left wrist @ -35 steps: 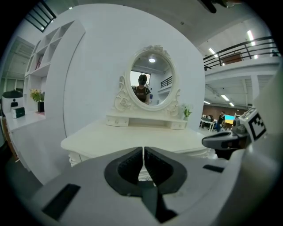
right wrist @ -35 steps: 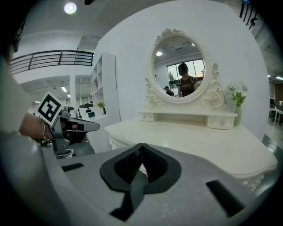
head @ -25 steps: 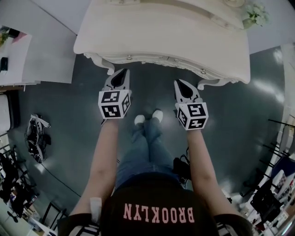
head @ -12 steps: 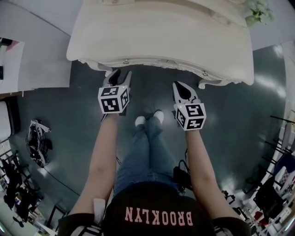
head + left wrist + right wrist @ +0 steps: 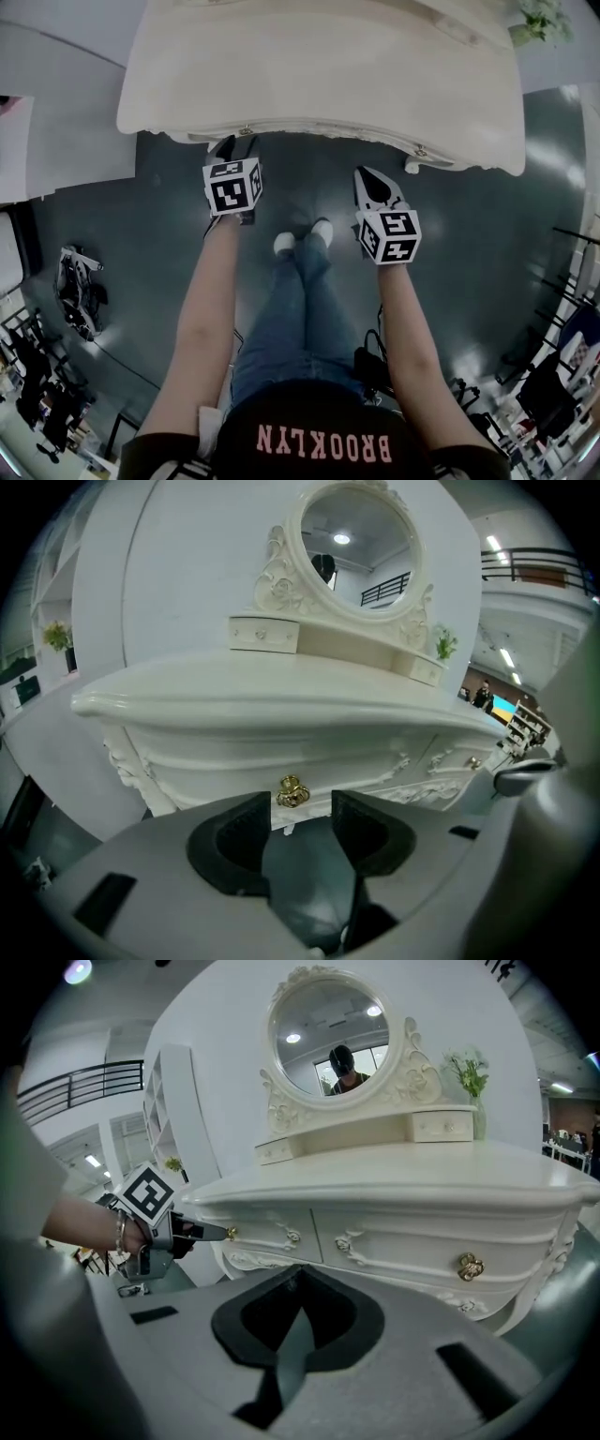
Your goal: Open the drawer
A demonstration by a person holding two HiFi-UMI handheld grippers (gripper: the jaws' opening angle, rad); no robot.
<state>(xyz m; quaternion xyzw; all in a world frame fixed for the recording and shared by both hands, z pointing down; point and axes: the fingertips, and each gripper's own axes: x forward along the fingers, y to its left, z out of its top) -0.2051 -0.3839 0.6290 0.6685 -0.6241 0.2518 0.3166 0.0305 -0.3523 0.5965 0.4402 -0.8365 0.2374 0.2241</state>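
A white dressing table [image 5: 319,84] fills the top of the head view. Its left drawer [image 5: 272,1232] looks closed and has a small gold knob [image 5: 292,792]. My left gripper [image 5: 300,803] points at that knob with its jaws opening. The knob sits just ahead of the black pads [image 5: 246,832], and nothing is pressed between them. From the right gripper view, the left gripper [image 5: 202,1231] has its tips right at the knob [image 5: 231,1233]. My right gripper [image 5: 298,1274] is shut and empty, short of the right drawer's gold handle [image 5: 470,1266].
A round mirror [image 5: 328,1040] and two little drawers stand on the tabletop, with a plant [image 5: 539,19] at the right corner. The person's legs and shoes [image 5: 302,239] are below the table edge. White furniture [image 5: 56,131] stands left, and clutter [image 5: 75,281] lies on the dark floor.
The left gripper has moved forward and down to the table's front edge, and its jaws have gone from shut to open. The right gripper has sunk a little and stays shut.
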